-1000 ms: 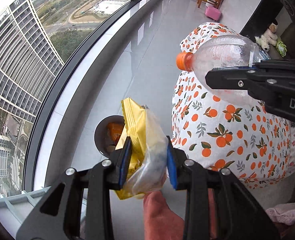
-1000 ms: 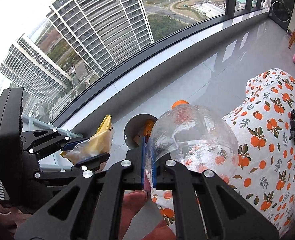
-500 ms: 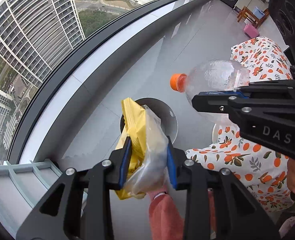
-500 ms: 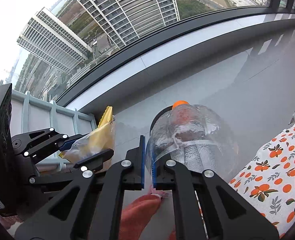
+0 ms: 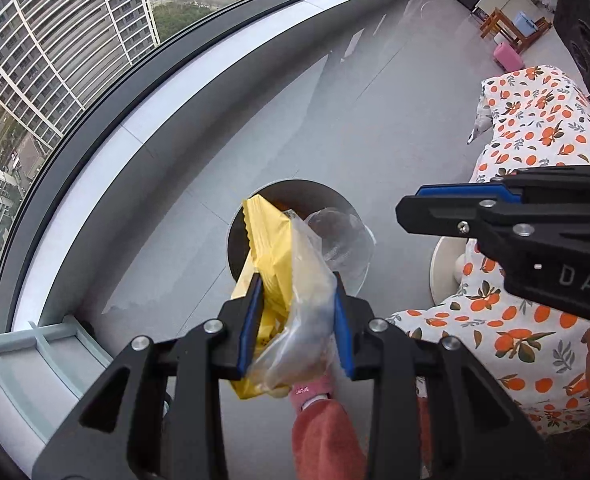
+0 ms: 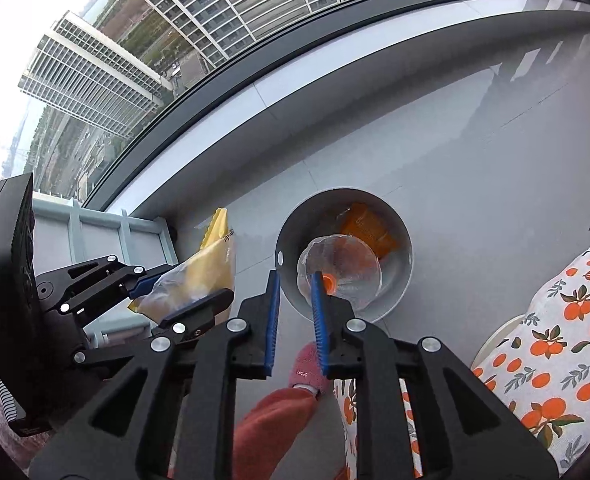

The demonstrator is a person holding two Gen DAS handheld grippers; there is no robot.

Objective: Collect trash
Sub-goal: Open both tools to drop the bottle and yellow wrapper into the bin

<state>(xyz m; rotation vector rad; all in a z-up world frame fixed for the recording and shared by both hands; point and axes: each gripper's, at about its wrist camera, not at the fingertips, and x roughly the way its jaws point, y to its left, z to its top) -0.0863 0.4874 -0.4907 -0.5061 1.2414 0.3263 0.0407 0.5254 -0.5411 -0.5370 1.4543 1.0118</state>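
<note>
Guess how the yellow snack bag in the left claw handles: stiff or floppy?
Probably floppy: the snack bag is creased and bulges between the left claw pads. Likely light, as it looks mostly empty. The glossy film could slip, so it may slide out rather than drop cleanly into the bin.

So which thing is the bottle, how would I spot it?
Find the round grey bin on the grey floor by the curved window. The clear plastic bottle stands cap-down inside it, beside a flat orange packet. It alone is see-through, with an orange cap.

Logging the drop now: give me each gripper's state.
Left gripper: shut on the yellow snack bag.
Right gripper: jaws opening, nothing between them.
</note>
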